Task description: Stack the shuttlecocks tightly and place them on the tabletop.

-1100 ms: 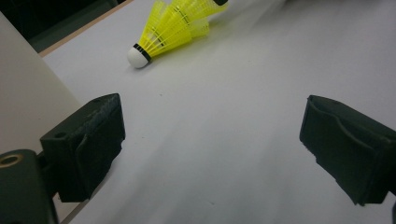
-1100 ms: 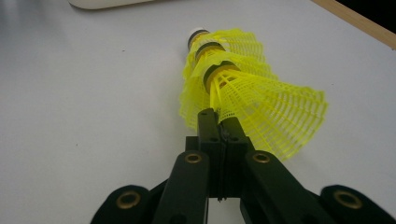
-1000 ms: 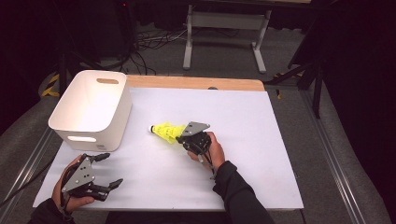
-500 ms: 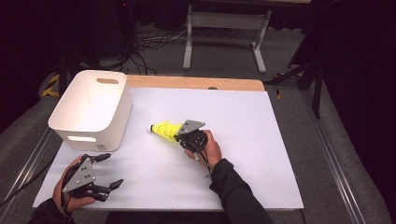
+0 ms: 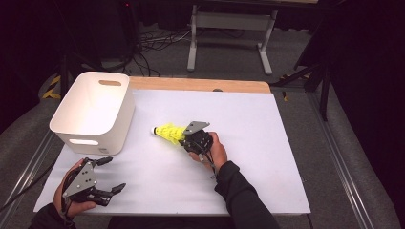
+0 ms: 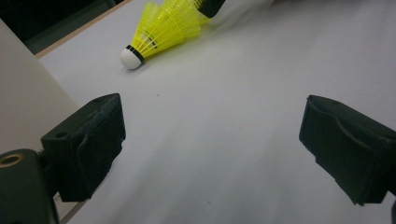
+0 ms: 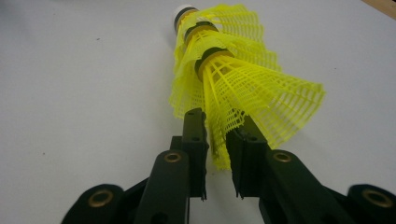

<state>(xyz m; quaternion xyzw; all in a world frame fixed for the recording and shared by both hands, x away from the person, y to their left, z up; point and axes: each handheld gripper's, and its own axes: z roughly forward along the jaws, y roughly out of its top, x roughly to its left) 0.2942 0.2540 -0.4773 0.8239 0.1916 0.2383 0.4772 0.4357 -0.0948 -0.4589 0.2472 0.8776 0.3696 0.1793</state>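
Loosening now, your right gripper [image 7: 215, 140] jaws have just been opening around the stacked yellow mesh plastic shuttlecocks [image 5: 169, 132].
Skirt mesh sits between barely parted pads at frame centre, probably for release; your left gripper [image 5: 106, 174] waits spread, lower left.

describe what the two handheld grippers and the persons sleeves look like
Both the left gripper and the right gripper are black, each with a grey three-cornered plate on top. The jaws are black linkages with brass-coloured pivot rings, ending in blocky, ridged black pads. A thin dark cable trails from the right gripper along the wrist. The person wears dark long sleeves.
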